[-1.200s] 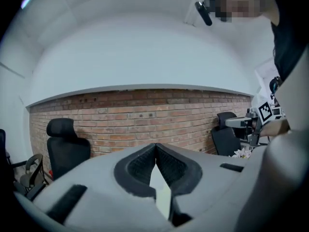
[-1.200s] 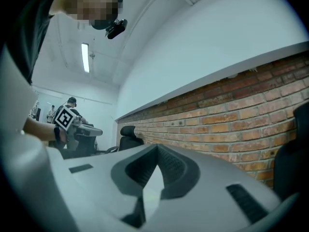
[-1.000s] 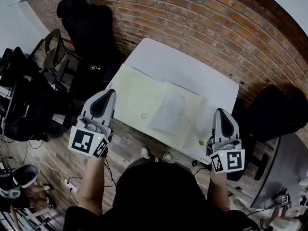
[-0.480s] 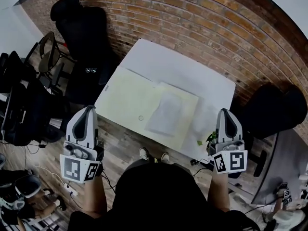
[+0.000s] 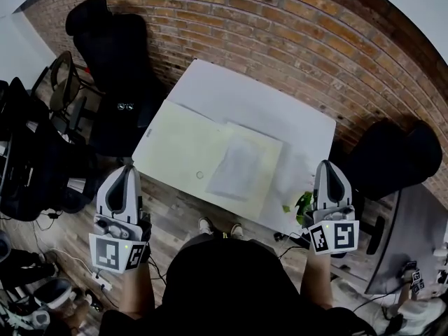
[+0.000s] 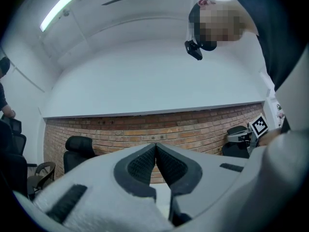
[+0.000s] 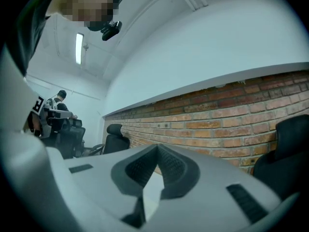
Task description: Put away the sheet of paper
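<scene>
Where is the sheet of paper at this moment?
In the head view, the sheet of paper lies flat on the right part of the pale yellow folder, on the white table by the brick wall.

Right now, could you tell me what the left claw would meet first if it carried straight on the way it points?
Probably the brick wall: the shut left claw points about level at it, seemingly passing above the white table. Depth is unclear, so that clearance is uncertain.

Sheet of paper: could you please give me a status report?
Left hand-held gripper shut, empty; right hand-held gripper shut, empty. Sheet of paper flat on pale yellow folder. Path clear.
</scene>
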Motion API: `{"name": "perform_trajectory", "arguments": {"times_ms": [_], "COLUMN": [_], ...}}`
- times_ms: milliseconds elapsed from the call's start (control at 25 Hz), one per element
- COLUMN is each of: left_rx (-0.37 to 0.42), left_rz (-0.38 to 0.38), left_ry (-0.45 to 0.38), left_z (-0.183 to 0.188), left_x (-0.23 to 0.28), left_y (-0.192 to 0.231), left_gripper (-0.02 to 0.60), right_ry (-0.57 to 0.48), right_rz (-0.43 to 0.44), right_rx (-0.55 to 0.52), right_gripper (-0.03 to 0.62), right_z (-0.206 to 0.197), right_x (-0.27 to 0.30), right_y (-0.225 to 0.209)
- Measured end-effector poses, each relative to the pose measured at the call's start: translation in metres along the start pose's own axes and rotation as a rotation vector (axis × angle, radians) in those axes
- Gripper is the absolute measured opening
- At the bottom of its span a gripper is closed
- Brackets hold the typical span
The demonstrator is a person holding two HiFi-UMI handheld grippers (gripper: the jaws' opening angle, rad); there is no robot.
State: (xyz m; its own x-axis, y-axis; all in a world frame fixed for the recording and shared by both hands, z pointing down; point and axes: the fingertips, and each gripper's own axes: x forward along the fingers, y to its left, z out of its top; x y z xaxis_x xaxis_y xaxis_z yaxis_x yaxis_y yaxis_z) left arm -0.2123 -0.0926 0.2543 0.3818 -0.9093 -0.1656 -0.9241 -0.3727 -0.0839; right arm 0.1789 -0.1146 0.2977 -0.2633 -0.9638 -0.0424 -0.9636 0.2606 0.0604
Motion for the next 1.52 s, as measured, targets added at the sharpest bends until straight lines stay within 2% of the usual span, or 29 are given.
{"name": "perform_trajectory", "arguments": {"times_ms": [760, 1520], "left_rx": [-0.016, -0.024], "left_rz": [-0.053, -0.043], "left_ry": [-0.012, 0.000], "left_z": [0.003, 0.002], "left_x": [0.008, -0.007], "left_y": [-0.018, -0.024], "left_gripper": [0.026, 0.026], "right_ry": [-0.007, -0.010], "right_rz": [0.012, 0.055], "right_rx": [-0.008, -0.031], "right_gripper": [0.014, 0.014], "right_z": [0.001, 0.004], "right_x": [-0.005, -0.008], "right_y": [0.008, 0.022]}}
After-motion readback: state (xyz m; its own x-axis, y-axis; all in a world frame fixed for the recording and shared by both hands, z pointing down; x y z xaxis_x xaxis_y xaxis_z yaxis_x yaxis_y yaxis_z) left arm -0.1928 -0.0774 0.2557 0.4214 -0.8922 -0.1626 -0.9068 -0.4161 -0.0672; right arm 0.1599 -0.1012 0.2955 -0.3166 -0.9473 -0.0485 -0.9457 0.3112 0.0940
